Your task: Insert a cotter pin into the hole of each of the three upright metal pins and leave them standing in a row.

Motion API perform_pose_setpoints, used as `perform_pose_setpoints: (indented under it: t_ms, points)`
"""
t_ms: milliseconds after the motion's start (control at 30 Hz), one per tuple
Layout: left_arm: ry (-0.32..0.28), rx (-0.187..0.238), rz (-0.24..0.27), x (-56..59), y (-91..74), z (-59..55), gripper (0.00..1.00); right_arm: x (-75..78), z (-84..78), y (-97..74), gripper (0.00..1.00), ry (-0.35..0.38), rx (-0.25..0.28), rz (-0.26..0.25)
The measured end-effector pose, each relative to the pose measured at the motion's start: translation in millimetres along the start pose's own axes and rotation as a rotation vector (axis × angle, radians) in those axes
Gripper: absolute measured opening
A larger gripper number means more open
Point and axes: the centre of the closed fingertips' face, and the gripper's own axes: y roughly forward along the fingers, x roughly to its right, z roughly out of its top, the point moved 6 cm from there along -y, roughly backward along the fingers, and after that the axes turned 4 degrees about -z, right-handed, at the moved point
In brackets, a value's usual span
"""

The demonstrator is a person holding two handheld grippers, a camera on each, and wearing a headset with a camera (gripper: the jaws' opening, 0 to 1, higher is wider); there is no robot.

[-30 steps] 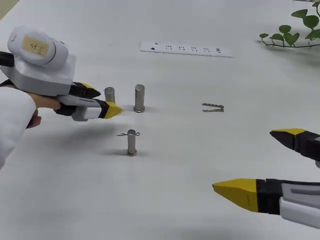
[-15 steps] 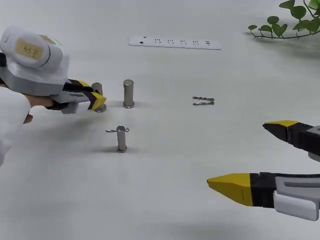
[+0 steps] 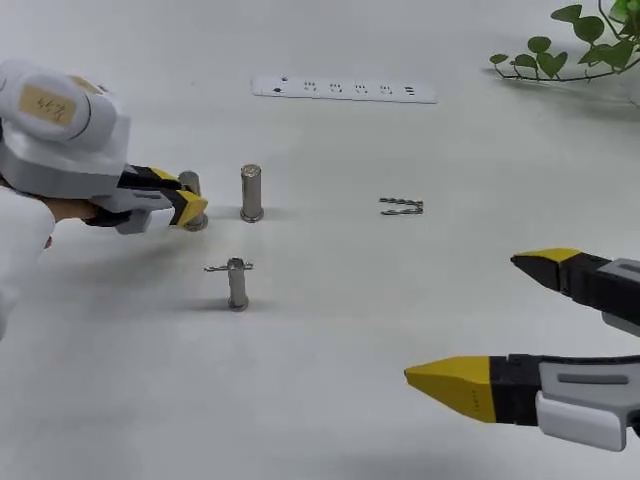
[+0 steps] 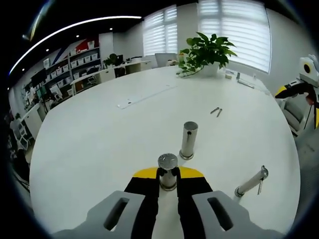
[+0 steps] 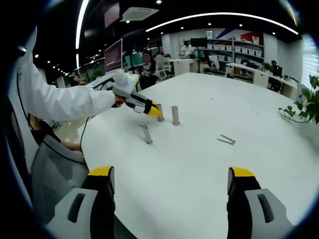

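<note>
Three upright metal pins stand on the white table. My left gripper [image 3: 190, 208] is shut on the leftmost pin [image 3: 189, 181]; in the left gripper view the pin [image 4: 168, 162] sits clamped between the yellow tips [image 4: 168, 175]. A bare second pin [image 3: 251, 192] [image 4: 188, 140] stands just to its right. Nearer me, the third pin [image 3: 237, 284] [image 4: 251, 180] has a cotter pin through its hole. Loose cotter pins [image 3: 401, 206] [image 5: 227, 140] lie to the right. My right gripper [image 3: 462, 318] [image 5: 172, 174] hovers wide open and holds nothing at the lower right.
A white power strip [image 3: 344, 90] lies flat at the back of the table. Green plant leaves [image 3: 560, 50] reach in at the back right. A person's white sleeve [image 3: 20, 235] comes in from the left edge. Bare tabletop [image 3: 330, 330] stretches between the two grippers.
My left gripper has drawn back to the left until its tips reached the leftmost pin, and has closed on it. The right gripper has stayed open low on the right.
</note>
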Motion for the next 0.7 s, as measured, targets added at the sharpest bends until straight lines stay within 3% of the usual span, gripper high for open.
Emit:
perform_pose_setpoints:
  t_ms: [167,300,400,567,700]
  points:
    - [0.041,-0.015,-0.007,4.2,-2.9,1.7,0.09,-0.2,0.0,-0.4,0.92,0.003,0.002,0.002]
    - [0.041,0.012,-0.008,7.1,-10.0,12.7,0.09,-0.2,-0.3,-0.1,0.92,0.000,0.005,0.008]
    - [0.082,0.037,-0.007,10.3,-19.1,27.2,0.09,0.1,-0.4,-0.5,0.93,-0.002,0.005,0.001]
    - [0.102,0.079,-0.028,20.6,-34.3,51.8,0.09,0.5,0.6,-3.2,0.92,0.005,0.019,0.001]
    - [0.115,0.101,-0.099,38.2,-45.4,71.3,0.09,-1.8,0.7,-4.2,0.92,0.007,0.030,0.009]
